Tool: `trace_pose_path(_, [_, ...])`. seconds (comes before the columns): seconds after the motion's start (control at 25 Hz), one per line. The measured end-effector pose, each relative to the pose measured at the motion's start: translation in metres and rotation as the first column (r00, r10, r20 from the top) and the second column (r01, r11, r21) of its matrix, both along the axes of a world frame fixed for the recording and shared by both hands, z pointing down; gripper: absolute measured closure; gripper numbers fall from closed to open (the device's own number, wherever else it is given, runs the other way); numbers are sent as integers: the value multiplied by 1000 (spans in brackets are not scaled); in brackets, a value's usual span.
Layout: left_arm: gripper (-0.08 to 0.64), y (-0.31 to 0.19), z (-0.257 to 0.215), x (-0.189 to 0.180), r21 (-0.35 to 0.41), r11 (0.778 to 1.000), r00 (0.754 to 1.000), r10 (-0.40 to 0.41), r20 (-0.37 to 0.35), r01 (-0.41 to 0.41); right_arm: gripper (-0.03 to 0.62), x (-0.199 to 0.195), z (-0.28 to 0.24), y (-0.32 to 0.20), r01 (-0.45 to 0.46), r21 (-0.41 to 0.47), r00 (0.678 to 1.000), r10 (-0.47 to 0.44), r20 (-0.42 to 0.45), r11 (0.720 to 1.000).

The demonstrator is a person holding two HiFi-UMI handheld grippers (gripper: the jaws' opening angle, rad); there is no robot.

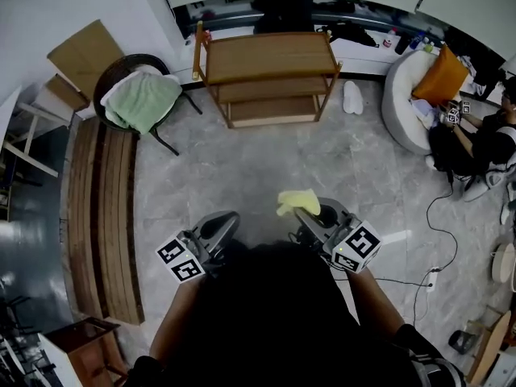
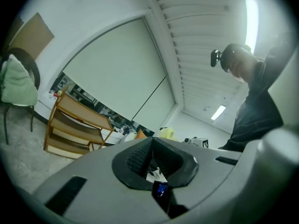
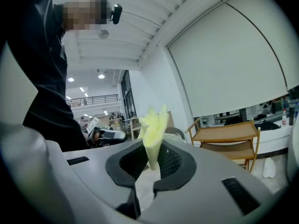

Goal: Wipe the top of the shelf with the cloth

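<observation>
Person is standing on the grey marbled floor [image 1: 266, 164], holding both grippers low and close to the body, well apart from the three-tier wooden shelf [image 1: 268, 56] against the far wall. Right gripper [image 3: 152, 161] is clamping the yellow cloth [image 3: 153, 125]: jaws are pinching its lower end, and the rest is sticking up above the pads as a bunched tuft. Cloth is hanging in the air in front of the person, nowhere near the shelf top. Left gripper [image 2: 150, 158] is carrying nothing; jaws are drawn together to a narrow slit. Both grippers are pointing roughly toward the shelf. Left of the shelf, a dark round chair [image 1: 121, 67] is holding a pale green towel [image 1: 145, 101]. A slatted wooden bench [image 1: 101, 216] is running along the left side. Right of the shelf, white slippers [image 1: 352, 97] are lying on the floor, near a white beanbag [image 1: 401, 99] with an orange cushion [image 1: 441, 75]. Another person [image 1: 484, 139] is sitting beside it. A black cable [image 1: 431, 216] is trailing across the floor at right.
</observation>
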State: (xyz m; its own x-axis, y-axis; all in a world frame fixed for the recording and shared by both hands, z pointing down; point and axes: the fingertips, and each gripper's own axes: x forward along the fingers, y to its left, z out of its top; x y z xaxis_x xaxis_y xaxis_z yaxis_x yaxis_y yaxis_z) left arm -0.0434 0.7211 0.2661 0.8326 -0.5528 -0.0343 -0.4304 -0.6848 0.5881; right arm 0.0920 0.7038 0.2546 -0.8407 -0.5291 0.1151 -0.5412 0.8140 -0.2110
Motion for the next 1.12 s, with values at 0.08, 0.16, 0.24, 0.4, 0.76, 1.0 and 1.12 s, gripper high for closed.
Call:
trace_pose_path(0.08, [549, -2, 1, -10, -1, 999, 999, -46, 15, 46, 546, 8, 0, -10, -28, -12, 999, 28, 16, 1000])
trace_pose_path(0.16, [549, -6, 4, -23, -14, 996, 996, -85, 32, 85, 547, 16, 0, -20, -56, -23, 998, 57, 36, 998])
trace_pose_path(0.24, [548, -12, 5, -32, -29, 995, 994, -98, 45, 100, 546, 23, 0, -31, -81, -39, 995, 83, 58, 996])
trace_pose_path(0.4, [549, -36, 9, -47, -57, 992, 994, -111, 10, 111, 546, 20, 6, -58, -86, -77, 992, 92, 82, 993])
trace_pose_path(0.76, [549, -137, 17, -85, -58, 995, 991, -82, -105, 76, 546, -39, 19, -133, -94, -123, 995, 95, 3, 988])
trace_pose_path(1.0, [549, -218, 15, -143, -44, 996, 988, -78, -135, 72, 546, -87, -4, -205, -127, -90, 990, 121, -71, 988])
trace_pose_path(1.12, [549, -251, 18, -155, -67, 997, 987, -44, -155, 34, 546, -93, -14, -238, -182, -88, 979, 172, -110, 979])
